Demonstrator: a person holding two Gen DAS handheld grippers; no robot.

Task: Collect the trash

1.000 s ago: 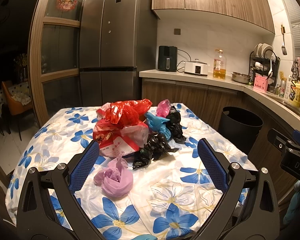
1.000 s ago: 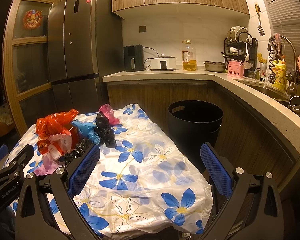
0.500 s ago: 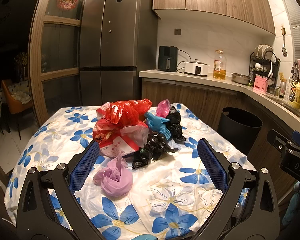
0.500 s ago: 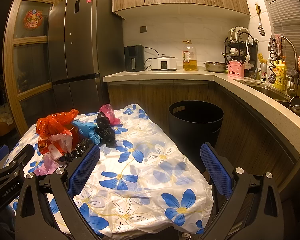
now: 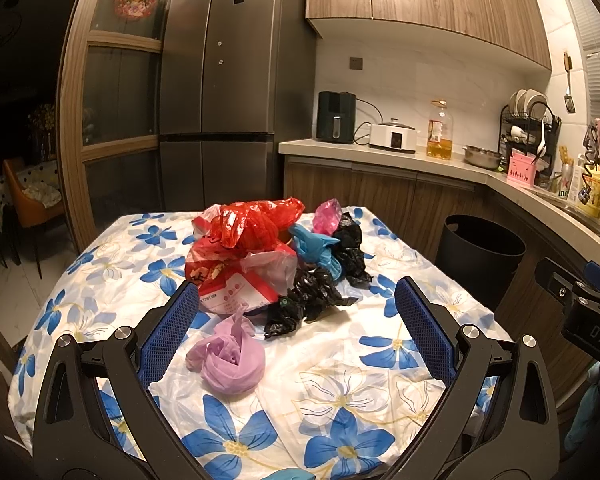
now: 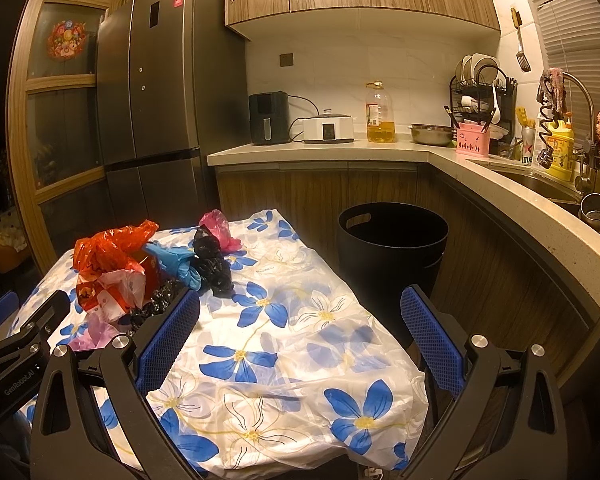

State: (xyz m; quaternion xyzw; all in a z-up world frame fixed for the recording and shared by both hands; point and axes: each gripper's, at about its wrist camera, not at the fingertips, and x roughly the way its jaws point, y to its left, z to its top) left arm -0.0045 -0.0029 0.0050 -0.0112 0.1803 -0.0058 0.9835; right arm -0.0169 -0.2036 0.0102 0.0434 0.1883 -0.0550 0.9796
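A pile of crumpled plastic bags lies on the flowered tablecloth (image 5: 380, 364): a red-and-white bag (image 5: 244, 248), a blue bag (image 5: 314, 246), a pink bag (image 5: 328, 214), black bags (image 5: 312, 296) and a lilac bag (image 5: 230, 356) nearest me. My left gripper (image 5: 296, 320) is open and empty, just short of the lilac bag. My right gripper (image 6: 300, 328) is open and empty over the table's right part, the pile (image 6: 140, 264) to its left. A black trash bin (image 6: 392, 240) stands on the floor beyond the table's right edge; it also shows in the left wrist view (image 5: 480, 260).
A kitchen counter (image 6: 500, 184) curves along the back and right, with an air fryer (image 6: 269, 118), a cooker, an oil bottle (image 6: 379, 114), a dish rack and a sink. A tall fridge (image 5: 228, 92) stands behind the table. An orange chair (image 5: 28, 196) is far left.
Almost nothing has changed; both grippers stay open and hold nearly still, with only a slight drift of view.
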